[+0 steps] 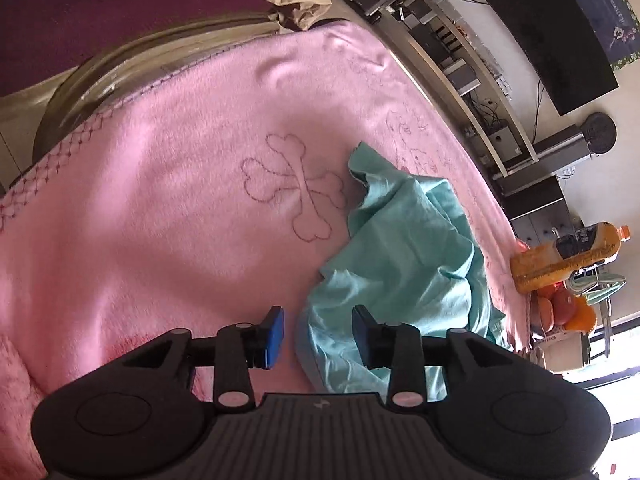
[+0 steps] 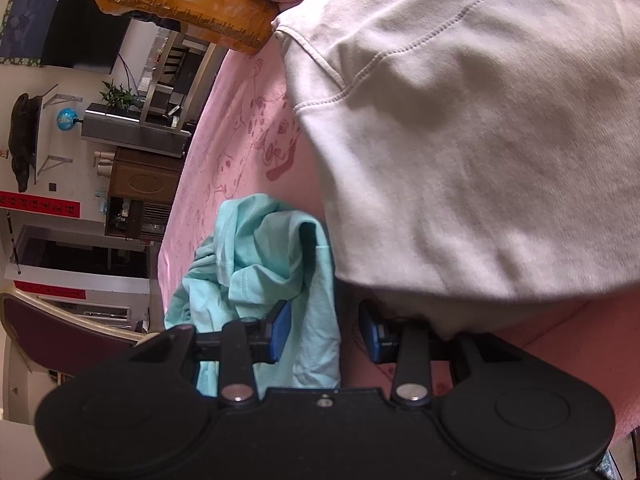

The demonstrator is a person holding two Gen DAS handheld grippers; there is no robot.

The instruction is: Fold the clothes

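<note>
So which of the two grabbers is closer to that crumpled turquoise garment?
Both are at it, the right marginally closer. The right gripper has the turquoise garment's cloth between its open jaws; the left gripper sits at the garment's edge.

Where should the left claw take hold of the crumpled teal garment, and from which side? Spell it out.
Grip the teal garment by its near hem edge, the straight border that lies between the open jaws of the left claw. Come from the near side, low over the pink blanket: that edge lies flat and single there, while the middle is bunched in folds. This is a judgement.
</note>
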